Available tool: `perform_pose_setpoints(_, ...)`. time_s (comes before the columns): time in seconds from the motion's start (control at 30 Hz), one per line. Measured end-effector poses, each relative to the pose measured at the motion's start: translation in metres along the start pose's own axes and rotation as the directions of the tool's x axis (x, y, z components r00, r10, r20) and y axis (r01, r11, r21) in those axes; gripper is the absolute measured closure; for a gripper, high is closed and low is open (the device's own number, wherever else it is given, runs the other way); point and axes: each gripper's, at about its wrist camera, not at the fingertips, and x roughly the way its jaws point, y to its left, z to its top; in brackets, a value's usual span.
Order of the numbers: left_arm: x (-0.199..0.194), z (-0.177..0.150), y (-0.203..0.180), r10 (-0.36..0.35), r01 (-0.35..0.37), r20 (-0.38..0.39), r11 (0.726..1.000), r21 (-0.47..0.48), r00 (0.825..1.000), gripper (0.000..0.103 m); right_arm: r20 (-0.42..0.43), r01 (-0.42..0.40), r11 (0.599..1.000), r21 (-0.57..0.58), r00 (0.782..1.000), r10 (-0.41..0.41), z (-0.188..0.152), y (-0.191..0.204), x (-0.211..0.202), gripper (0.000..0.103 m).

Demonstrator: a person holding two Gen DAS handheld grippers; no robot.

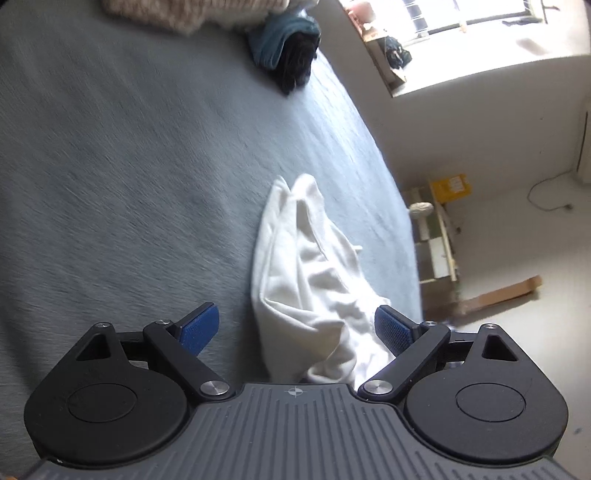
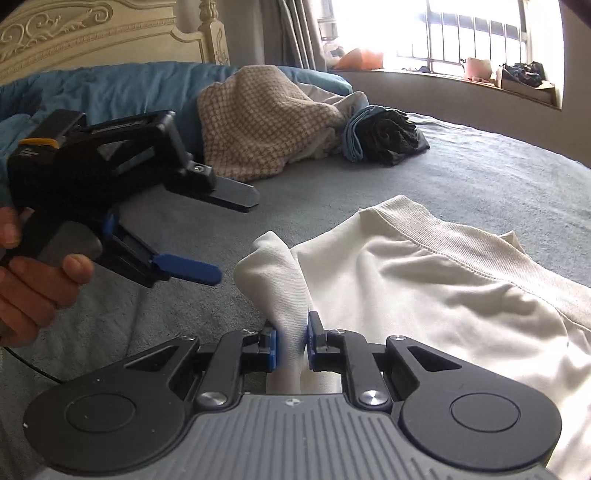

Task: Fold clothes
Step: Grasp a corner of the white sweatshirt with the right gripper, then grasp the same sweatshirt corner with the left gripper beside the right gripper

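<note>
Left wrist view: my left gripper (image 1: pixel 295 330) hangs over the grey bed (image 1: pixel 122 177) with its jaws spread wide, nothing between the blue pads (image 1: pixel 199 328). The white garment (image 1: pixel 310 280) lies crumpled in the lower centre of the frame, running up from between the fingers toward the bed's right edge; its lower folds sit just beside the right pad, though I can't say for sure whether they touch. At the top of the frame, near the far edge of the bed, there is a dark pile (image 1: pixel 291 62) with some blue cloth in it, and a beige blanket (image 1: pixel 192 13) to its left. The picture is smeared with motion blur, so fine detail on the cover is lost.

Right wrist view: my right gripper (image 2: pixel 291 343) is clenched on a bunched fold of the garment (image 2: pixel 424 280) — the cloth rises in a hump from between the pads, and the rest spreads to the right across the bed (image 2: pixel 480 177), ribbed hem uppermost. At the left of the frame a hand (image 2: pixel 33 288) holds the left gripper (image 2: pixel 229 236) above the bed, jaws apart — clear of the garment. Behind it lie the checked blanket (image 2: pixel 258 129) and the dark pile (image 2: pixel 388 136), below the headboard (image 2: pixel 92 33).
</note>
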Motion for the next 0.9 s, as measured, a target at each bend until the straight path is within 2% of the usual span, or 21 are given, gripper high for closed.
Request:
perform_pose_setpoints(0.1,0.015,0.008,0.004,-0.022,0.02,-0.038,0.999,-0.047,0.999,0.011,0.005,-0.004,1.0,-0.003,1.0,0.004,0.0,0.002,-0.004,0.087)
perform_pose_setpoints(0.33,0.049,0.028,0.001,0.024,-0.026,-0.108,1.0,-0.018,0.994,0.011,0.012,-0.011,1.0,-0.014,1.0,0.011,0.001,0.005,-0.007,0.087)
perform_pose_setpoints(0.9,0.1,0.058,-0.02,0.083,-0.069,-0.132,0.992,0.103,0.988,0.014,0.011,-0.028,1.0,0.012,1.0,0.028,0.0,0.005,-0.01,0.087)
